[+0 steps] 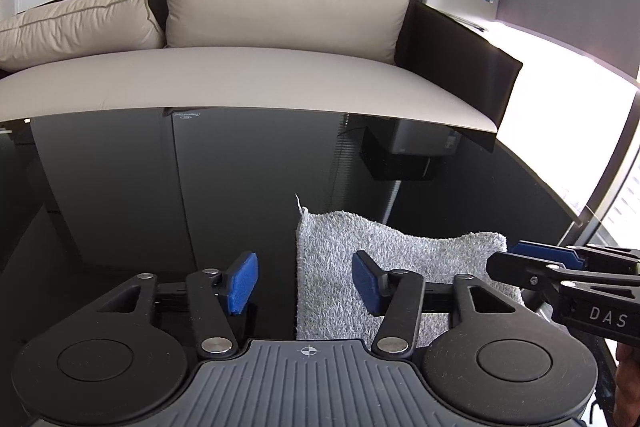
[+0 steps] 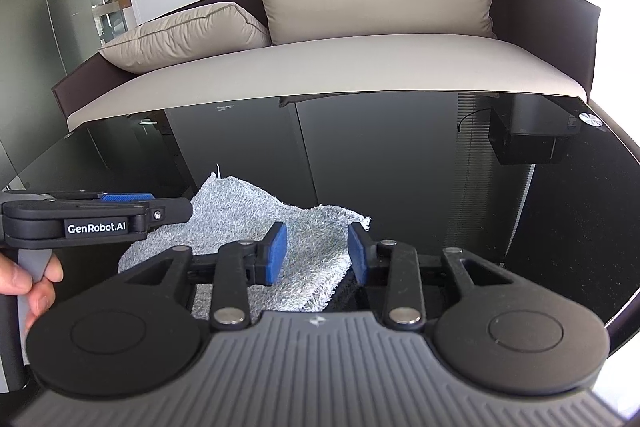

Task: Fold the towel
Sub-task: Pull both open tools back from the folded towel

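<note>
2 grippers, both mine, both spread with nothing between the blue pads. My left gripper hovers low over the counter, its right pad above the towel's left part and its left pad over bare black glass, so I judge it is lined up on the towel's left edge rather than on the middle. My right gripper sits over the towel's right end, straddling the cloth, which suggests to me a matching grab on that side.

The towel is a small grey terry cloth lying on the glossy black counter, close to me and between the 2 grippers. It looks already doubled or bunched: the far edge is wavy, and in the right wrist view 1 part rides up in a soft ridge. Its long axis runs left to right across my front, with a loose thread sticking up at the far left corner. Beyond the counter stands a beige sofa with 2 cushions.
</note>
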The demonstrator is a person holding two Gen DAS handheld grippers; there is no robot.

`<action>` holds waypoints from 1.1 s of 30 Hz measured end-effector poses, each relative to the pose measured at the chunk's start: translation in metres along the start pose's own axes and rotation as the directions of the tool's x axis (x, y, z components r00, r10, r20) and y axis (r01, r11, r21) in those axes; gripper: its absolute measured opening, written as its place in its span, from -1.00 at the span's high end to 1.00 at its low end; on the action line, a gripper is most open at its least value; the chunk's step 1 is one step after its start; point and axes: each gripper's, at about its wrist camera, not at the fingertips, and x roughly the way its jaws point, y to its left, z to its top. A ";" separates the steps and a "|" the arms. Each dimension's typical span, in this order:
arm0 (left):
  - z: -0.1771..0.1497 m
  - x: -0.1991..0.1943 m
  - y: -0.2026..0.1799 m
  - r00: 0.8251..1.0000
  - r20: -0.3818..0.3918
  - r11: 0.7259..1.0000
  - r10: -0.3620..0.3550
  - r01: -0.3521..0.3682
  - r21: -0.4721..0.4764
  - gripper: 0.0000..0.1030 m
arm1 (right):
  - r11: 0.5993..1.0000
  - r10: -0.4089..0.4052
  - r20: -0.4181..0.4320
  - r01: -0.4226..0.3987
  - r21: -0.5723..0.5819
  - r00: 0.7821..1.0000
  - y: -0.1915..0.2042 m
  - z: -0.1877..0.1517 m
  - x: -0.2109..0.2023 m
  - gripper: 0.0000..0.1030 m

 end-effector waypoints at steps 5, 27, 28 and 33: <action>-0.005 -0.010 -0.003 1.000 0.006 1.000 0.006 -0.006 0.025 -0.59 | 1.000 -0.012 0.015 0.011 0.025 1.000 -0.003 -0.001 -0.005 -0.30; -0.016 -0.032 0.008 1.000 -0.010 1.000 0.022 -0.022 0.016 -0.73 | 0.992 -0.097 -0.088 0.090 -0.088 0.991 0.015 -0.035 -0.023 -0.33; -0.017 -0.033 0.007 1.000 -0.012 1.000 0.021 -0.021 0.018 -0.73 | 0.992 -0.104 -0.087 0.096 -0.087 0.991 0.014 -0.035 -0.023 -0.33; -0.019 -0.033 0.004 1.000 -0.018 1.000 0.013 -0.013 0.026 -0.73 | 0.987 -0.144 -0.083 0.137 -0.085 0.986 0.006 -0.035 -0.020 -0.33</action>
